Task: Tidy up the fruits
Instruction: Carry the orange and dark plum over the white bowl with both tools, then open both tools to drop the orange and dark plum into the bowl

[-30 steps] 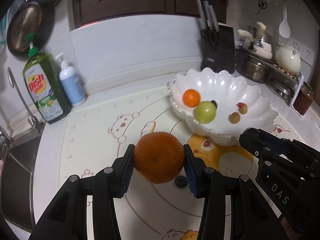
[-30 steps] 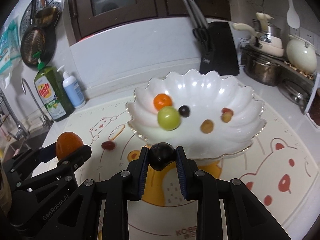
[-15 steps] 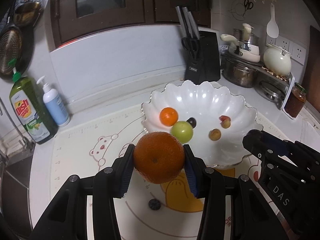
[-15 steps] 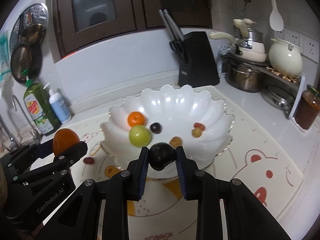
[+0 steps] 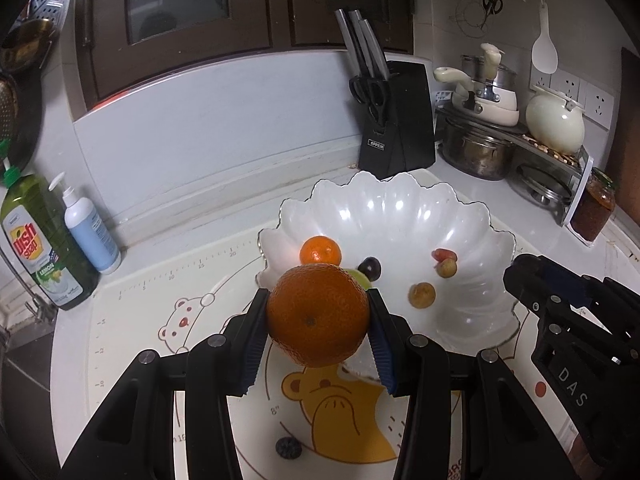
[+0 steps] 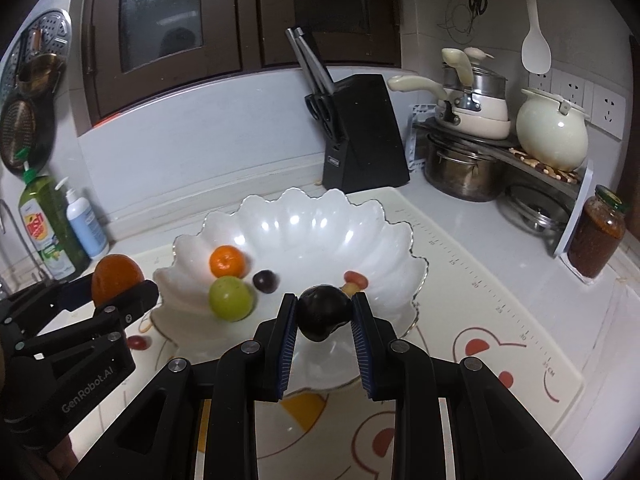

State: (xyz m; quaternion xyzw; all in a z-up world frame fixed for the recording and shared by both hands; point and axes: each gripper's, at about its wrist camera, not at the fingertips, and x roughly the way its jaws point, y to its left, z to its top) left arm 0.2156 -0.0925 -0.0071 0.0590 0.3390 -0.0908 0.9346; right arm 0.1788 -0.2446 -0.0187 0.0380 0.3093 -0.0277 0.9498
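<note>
Two hand-held grippers, each carrying one fruit, at the near rim of a scalloped white bowl that stands on a printed counter mat. The left gripper is clamped on a large orange, its blue pads pressed against the fruit's left and right sides. The right gripper is clamped likewise on a dark plum.

The bowl already holds a small tangerine, a green fruit, a dark grape and a few small reddish and yellowish fruits on its right side. A red grape and a dark berry lie loose on the mat, outside the bowl.

The deciding relation: the bowl's hollow lies ahead of and below both sets of fingers. The plum appears to hang over the near inner wall, so the right gripper looks nearer to a release. The orange sits at the near left rim, apparently over the edge rather than the hollow; it probably needs carrying farther in and toward the right, clear of the green fruit directly beyond it. Both fruits are round, so no long axis matters.
</note>
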